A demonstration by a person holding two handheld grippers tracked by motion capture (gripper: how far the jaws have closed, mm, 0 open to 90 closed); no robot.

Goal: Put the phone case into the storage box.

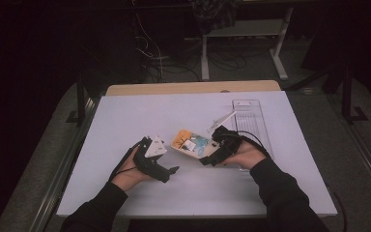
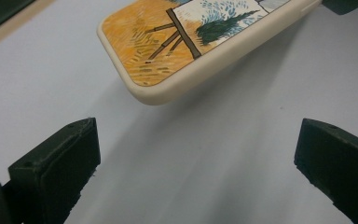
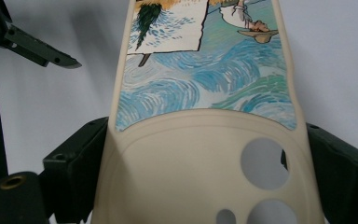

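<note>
One phone case (image 1: 192, 143) points lengthwise toward left tongs (image 1: 173, 170).

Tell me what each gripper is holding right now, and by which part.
The right gripper clamps the phone case across its side edges at the camera-cutout end. The left gripper is open and holds nothing.

The phone case (image 3: 205, 154) looks like smooth matt cream plastic with a painted print; the table (image 1: 125, 125) is matt white; the tongs' pads (image 2: 56, 163) are dull black.

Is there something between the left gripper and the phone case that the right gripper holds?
Nothing visible: the left gripper is open, with bare white table between it and the phone case raised by the right gripper.
</note>
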